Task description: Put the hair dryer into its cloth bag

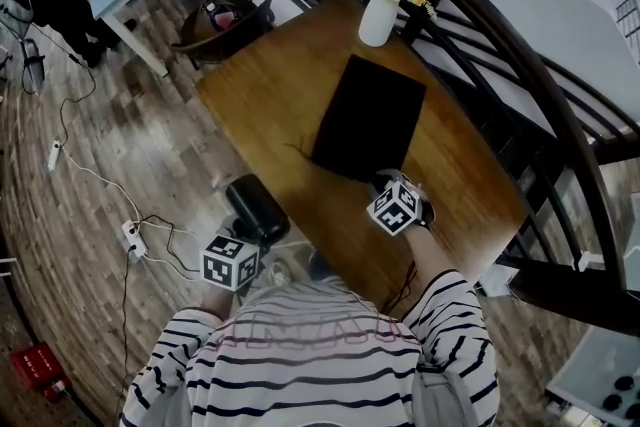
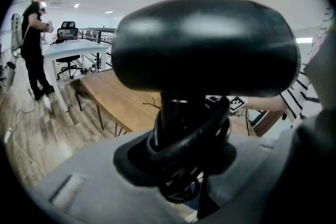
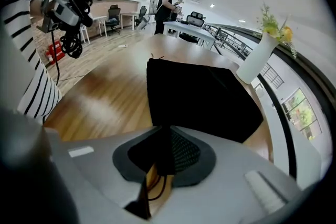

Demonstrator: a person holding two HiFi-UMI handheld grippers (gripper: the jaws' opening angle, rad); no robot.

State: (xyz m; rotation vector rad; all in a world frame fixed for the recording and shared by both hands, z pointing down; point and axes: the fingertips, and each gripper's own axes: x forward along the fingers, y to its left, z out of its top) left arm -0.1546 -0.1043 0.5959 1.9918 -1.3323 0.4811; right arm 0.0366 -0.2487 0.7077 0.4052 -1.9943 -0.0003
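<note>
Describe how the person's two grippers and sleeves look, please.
The left gripper and the right gripper each have a pale grey body with dark, rounded pads at the jaws. Each carries a white cube printed with black square markers. The person wears a top with white and dark horizontal stripes, and the sleeves show the same stripes.

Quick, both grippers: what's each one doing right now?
Left gripper: closed, holding the hair dryer by its cord-wrapped handle.
Right gripper: closed on the near edge of the cloth bag.
</note>
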